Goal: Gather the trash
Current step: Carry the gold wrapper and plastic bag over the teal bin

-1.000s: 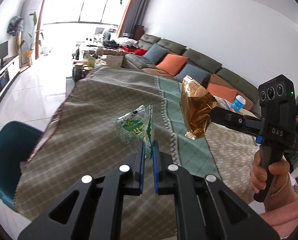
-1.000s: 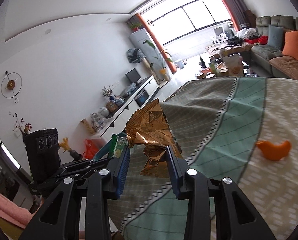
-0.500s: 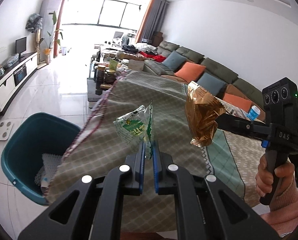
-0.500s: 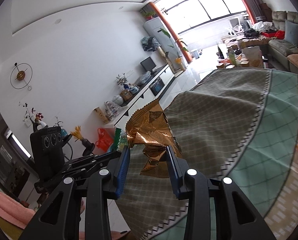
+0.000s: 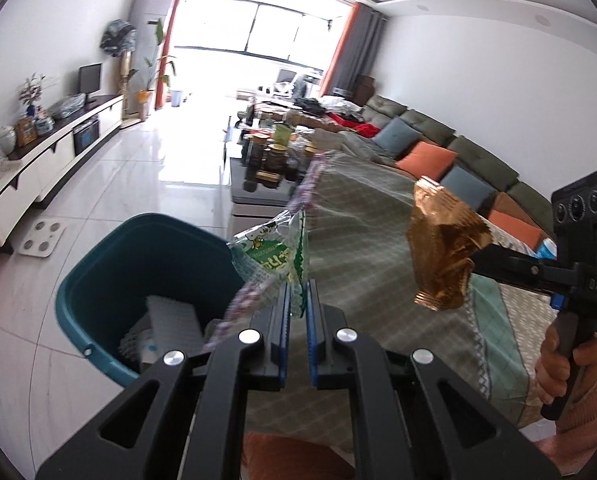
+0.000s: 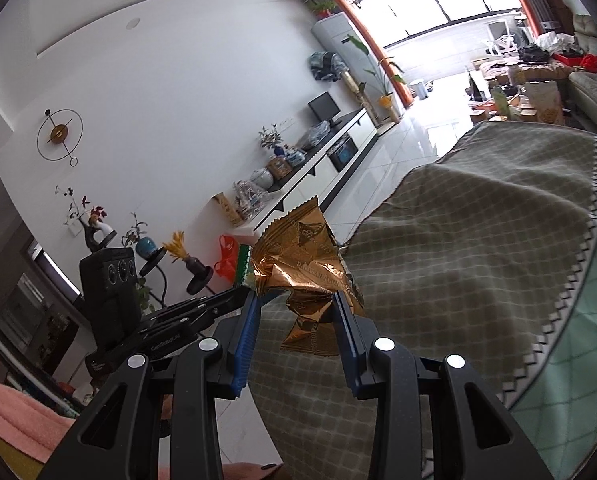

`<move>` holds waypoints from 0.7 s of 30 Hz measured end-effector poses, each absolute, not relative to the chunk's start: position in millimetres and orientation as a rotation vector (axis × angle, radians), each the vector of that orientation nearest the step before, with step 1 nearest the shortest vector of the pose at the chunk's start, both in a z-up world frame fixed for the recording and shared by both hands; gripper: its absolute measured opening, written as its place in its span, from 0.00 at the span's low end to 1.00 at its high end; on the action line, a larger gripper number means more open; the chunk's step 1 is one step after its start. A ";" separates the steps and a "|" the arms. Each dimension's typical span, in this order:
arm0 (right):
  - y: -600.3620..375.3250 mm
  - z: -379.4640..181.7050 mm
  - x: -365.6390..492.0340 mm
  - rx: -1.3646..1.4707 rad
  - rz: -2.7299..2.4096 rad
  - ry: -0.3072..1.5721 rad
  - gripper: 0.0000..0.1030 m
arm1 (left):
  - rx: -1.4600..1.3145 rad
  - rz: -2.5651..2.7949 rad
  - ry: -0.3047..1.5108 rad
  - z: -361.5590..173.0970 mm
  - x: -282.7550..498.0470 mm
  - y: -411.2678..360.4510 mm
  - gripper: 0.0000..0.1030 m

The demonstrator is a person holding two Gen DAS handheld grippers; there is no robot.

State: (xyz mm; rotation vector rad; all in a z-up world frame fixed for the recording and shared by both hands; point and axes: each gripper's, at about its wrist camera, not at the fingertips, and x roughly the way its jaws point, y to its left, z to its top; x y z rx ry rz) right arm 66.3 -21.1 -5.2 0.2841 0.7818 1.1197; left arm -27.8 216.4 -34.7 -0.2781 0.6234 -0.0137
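A green and clear wrapper [image 5: 272, 254] is pinched at its lower edge by the left tool [image 5: 297, 300], whose blue-padded jaws are drawn almost fully together on the thin film. The wrapper is held upright above the near left edge of the counter [image 5: 378, 240], which is covered by a patterned cloth, olive on the near part and pale green further right. Just beyond that edge, on the tiled floor [image 5: 138, 168], a teal bin [image 5: 110, 280] is seen, with white pieces of packaging [image 5: 174, 320] lying in it. The wrapper is seen in front of the bin's right rim.

A crumpled gold foil wrapper [image 6: 306, 264] is gripped by the right tool [image 6: 294, 312], whose jaws are kept partly apart by the bulk of the foil, both pads being pressed against its folds. This wrapper is held in the air over the olive part of the counter near its left edge. In the left wrist view the same foil [image 5: 442, 240] is seen at the tip of the right tool, whose handle is grasped by a hand [image 5: 566, 364] in a pink sleeve. A long sofa [image 5: 458, 156] with orange and blue cushions is seen along the far wall.
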 end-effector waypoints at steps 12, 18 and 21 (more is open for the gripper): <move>12.0 -2.8 72.8 0.269 1.186 0.816 0.36 | -0.325 0.107 0.645 -49.8 -32.7 260.9 0.08; 41.2 -3.1 78.5 0.254 1.247 0.844 0.36 | -0.369 0.152 0.669 -64.4 -30.2 281.7 0.09; 58.8 -6.1 83.4 0.252 1.270 0.870 0.36 | -0.384 0.169 0.692 -73.3 -27.7 289.9 0.09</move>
